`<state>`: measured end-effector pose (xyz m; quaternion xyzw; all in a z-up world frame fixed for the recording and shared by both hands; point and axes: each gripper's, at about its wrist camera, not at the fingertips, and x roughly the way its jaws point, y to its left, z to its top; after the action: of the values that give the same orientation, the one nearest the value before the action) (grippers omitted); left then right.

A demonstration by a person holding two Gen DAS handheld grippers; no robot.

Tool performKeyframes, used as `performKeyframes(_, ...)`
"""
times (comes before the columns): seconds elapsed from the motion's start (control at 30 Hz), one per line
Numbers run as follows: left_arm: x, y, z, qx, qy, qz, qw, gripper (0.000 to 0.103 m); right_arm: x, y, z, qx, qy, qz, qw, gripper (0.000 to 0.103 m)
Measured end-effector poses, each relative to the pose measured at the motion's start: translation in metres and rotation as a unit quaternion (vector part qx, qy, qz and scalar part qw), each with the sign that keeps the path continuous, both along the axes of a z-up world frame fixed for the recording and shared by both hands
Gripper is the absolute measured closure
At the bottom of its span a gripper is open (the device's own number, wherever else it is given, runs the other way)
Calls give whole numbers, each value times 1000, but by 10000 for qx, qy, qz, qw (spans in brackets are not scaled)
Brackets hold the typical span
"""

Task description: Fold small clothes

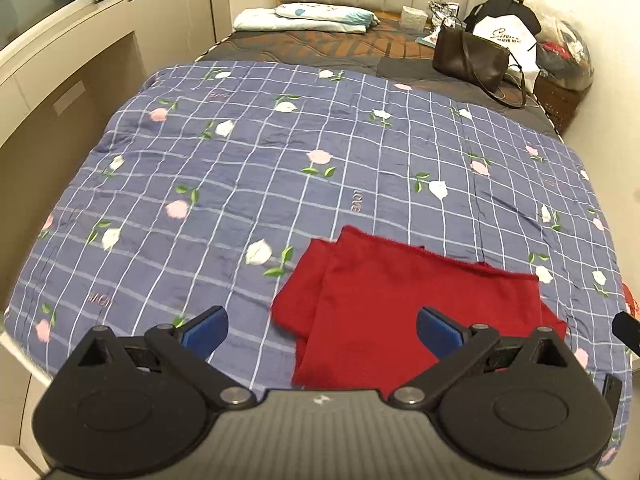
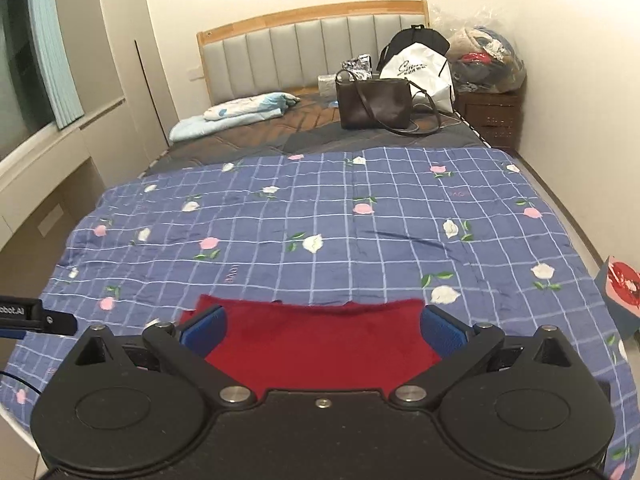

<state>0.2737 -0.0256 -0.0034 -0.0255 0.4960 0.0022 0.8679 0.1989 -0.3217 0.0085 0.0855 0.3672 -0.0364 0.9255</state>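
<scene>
Red fleece cloth (image 1: 384,304) lies partly folded on the blue checked floral quilt (image 1: 280,152), at 6 o'clock. Left gripper (image 1: 322,330) and right gripper (image 2: 323,330) both spread, empty. Looks mid-fold; next: pinch a near edge.

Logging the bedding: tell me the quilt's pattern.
Blue quilt with a white grid and pink and white flowers; clearest in the right wrist view.
</scene>
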Motion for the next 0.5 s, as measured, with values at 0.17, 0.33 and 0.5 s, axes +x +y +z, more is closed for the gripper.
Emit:
performKeyframes(0.17,-48,22,4,-78,-31,36,10000,1,-50,26,6,29,47,-38,10000,1)
performKeyframes(0.33,-89,36,2,-83,11,-12,10000,1,-93,52,17,-205,157,63,9996,1)
performKeyframes(0.5,-117,43,1,-187,54,-34,9998,0,-110,63,31,-351,129,86,9993,1)
